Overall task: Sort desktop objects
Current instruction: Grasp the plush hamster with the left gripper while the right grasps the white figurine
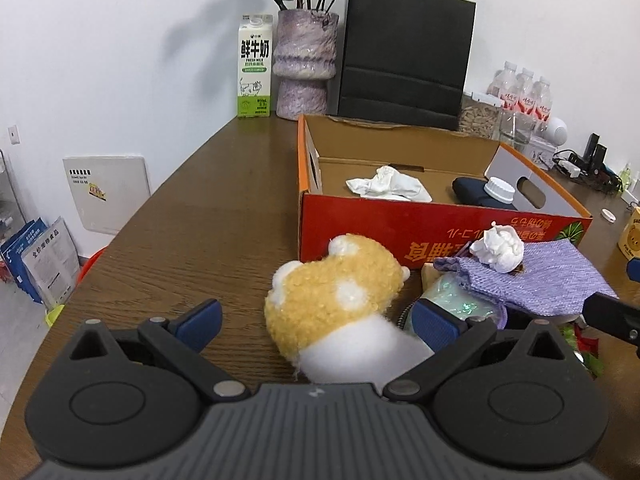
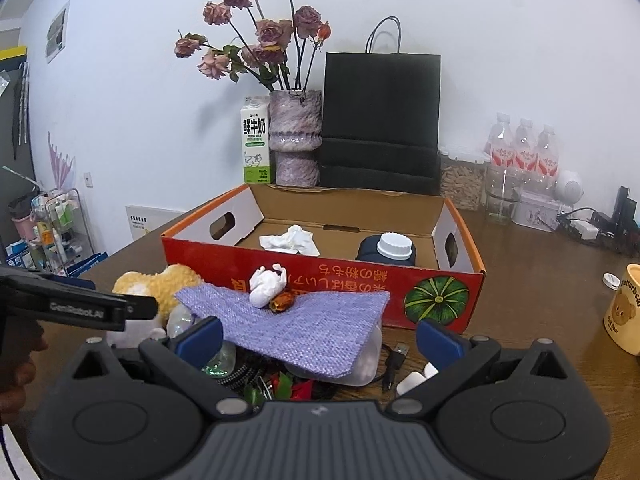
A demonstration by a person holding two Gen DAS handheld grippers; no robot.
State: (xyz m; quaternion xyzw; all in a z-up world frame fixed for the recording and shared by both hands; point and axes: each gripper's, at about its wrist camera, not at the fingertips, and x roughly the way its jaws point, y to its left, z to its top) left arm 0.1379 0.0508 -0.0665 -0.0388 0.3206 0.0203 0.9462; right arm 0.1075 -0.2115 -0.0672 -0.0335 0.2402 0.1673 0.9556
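The left gripper (image 1: 320, 320) has its jaws spread wide around the plush toy (image 1: 332, 292), at 6 o'clock of the cardboard box (image 1: 440, 224). The right gripper (image 2: 316, 340) hovers released above the purple cloth (image 2: 304, 328). Step: grasping the plush. Next: clench, lift, carry boxward.

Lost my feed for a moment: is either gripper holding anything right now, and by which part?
Nothing is held. The left gripper is open with the plush toy between its fingers, not clamped. The right gripper is open over the purple cloth.
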